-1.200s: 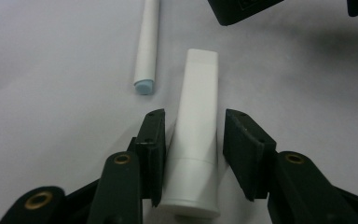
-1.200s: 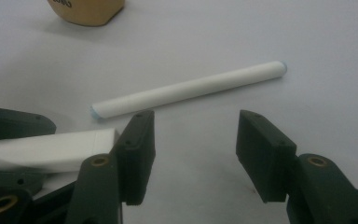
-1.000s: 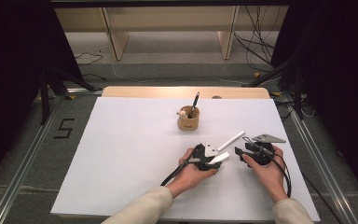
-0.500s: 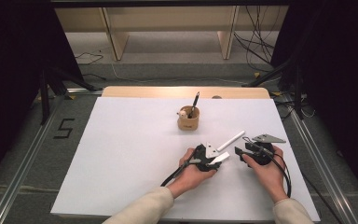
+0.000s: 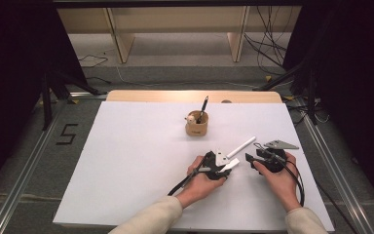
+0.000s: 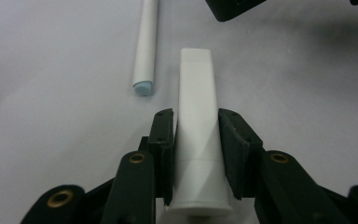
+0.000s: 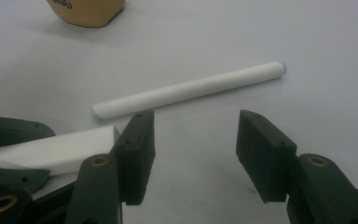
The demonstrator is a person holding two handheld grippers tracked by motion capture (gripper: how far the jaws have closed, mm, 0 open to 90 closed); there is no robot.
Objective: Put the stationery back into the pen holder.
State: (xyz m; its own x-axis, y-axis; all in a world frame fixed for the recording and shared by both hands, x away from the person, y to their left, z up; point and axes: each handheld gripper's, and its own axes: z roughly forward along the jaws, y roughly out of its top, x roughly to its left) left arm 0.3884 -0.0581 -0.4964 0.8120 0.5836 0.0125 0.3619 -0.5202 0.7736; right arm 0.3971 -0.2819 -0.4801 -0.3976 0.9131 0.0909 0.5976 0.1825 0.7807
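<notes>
I have the table point(image 5: 126, 185) under a white sheet that covers nearly all of it; a strip of pale wood shows along the far edge only. Toward the far middle of the sheet stands a small tan cup point(image 5: 196, 127), upright, with a dark pen point(image 5: 203, 108) leaning out of it and something small and pale at its rim that I cannot make out. Nearer me and to the right of the cup, well apart from it, a white stick point(image 5: 242, 146) lies flat on the sheet at a slant; in the right gripper view one end of it point(image 7: 189, 89) looks pale blue. Just beside the stick, a flat white tube point(image 6: 196, 116) reaches out low over the sheet; whether it touches the sheet I cannot tell.
</notes>
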